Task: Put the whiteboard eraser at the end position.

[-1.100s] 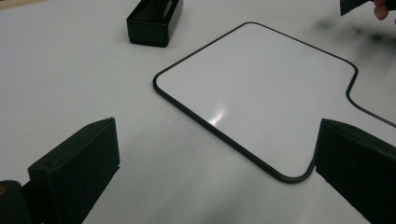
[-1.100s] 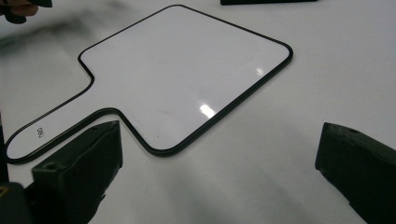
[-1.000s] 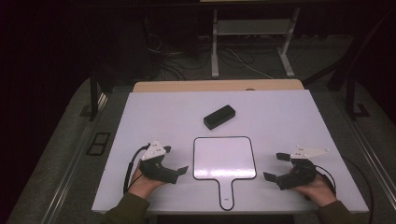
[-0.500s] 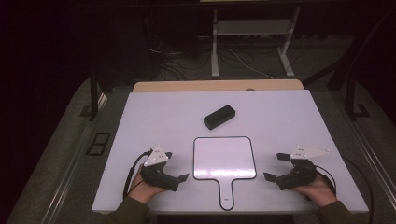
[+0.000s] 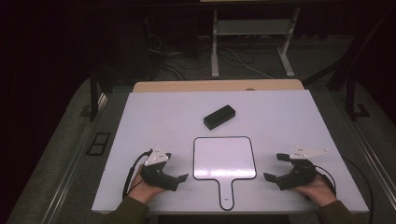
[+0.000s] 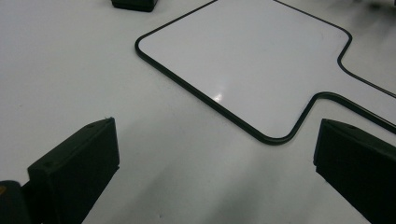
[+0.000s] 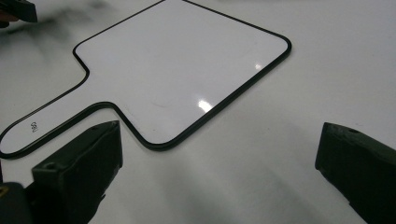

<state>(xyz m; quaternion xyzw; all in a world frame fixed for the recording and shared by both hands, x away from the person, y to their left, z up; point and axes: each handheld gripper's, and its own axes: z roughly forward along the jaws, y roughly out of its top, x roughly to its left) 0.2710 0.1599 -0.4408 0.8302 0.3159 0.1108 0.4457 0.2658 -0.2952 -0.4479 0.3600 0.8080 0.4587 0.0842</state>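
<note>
A white paddle-shaped board [image 5: 224, 157] with a black rim lies flat at the table's near middle, its handle [image 5: 226, 192] pointing at the person. A black block [image 5: 219, 116] rests behind it. My left gripper [image 5: 175, 167] is held low just left of the board, open and empty. On the board's right, my right gripper [image 5: 274, 166] is also open and empty. In the left gripper view the board [image 6: 247, 60] lies ahead of the wide-apart jaws of the left gripper [image 6: 215, 126], and the block [image 6: 133, 3] sits at the top edge. In the right gripper view the right gripper [image 7: 220, 127] faces the board's corner [image 7: 177, 65].
The white table top [image 5: 140, 121] stretches wide around the board, with a wooden strip [image 5: 215, 86] along its far edge. A metal stand [image 5: 252, 42] and cables stand on the dark floor beyond. The left gripper's tip [image 7: 18, 9] shows at the right gripper view's top left.
My left gripper has slid a little toward the table's near edge. The right gripper, board and block have stayed put.
</note>
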